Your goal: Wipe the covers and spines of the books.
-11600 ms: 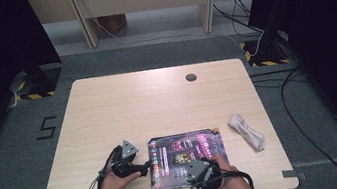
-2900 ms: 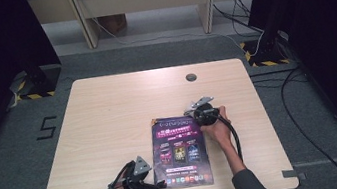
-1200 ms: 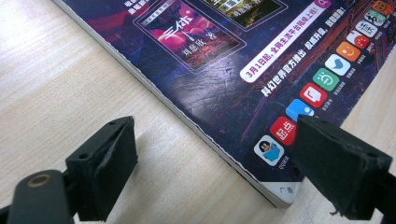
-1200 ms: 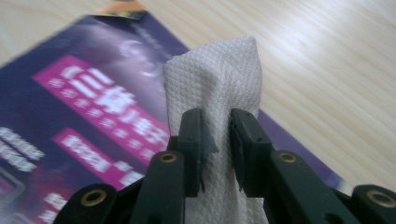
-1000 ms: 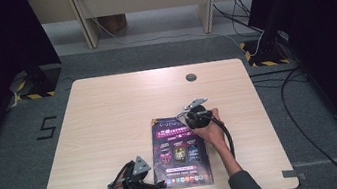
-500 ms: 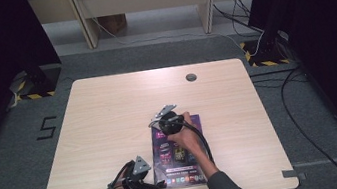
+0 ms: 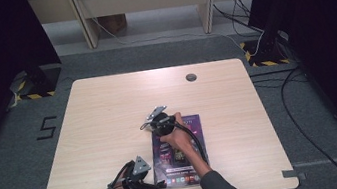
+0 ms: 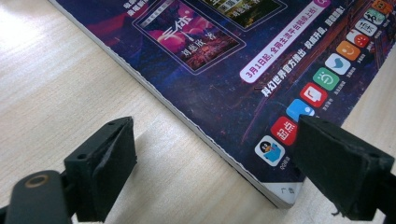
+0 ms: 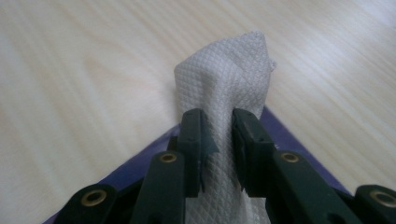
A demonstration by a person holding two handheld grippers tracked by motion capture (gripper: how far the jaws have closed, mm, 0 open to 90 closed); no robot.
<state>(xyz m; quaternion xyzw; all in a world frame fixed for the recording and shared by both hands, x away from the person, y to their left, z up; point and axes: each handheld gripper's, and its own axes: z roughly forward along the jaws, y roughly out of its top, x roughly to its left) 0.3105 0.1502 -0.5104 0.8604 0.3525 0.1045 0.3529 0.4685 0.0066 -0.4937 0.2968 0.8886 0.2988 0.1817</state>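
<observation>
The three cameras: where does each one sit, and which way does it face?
High view: above the person's side, facing forward and down on the table; both forearms show.
Left gripper view: on the left claw, facing the magazine corner; open jaws show.
Right gripper view: on the right claw, facing its pinched white cloth.
All three share the magazine.

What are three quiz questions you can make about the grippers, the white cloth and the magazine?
1. True or false: the right gripper is shut on the white cloth.
2. Which corner of the magazine does the right gripper sit over in the high view? A) far left B) near right C) near left
3. What lies between the open jaws of the left gripper?

Key: 1. True. 2. A. 3. A near corner of the magazine and a strip of the table; the pads stand clear of the magazine on both sides.
</observation>
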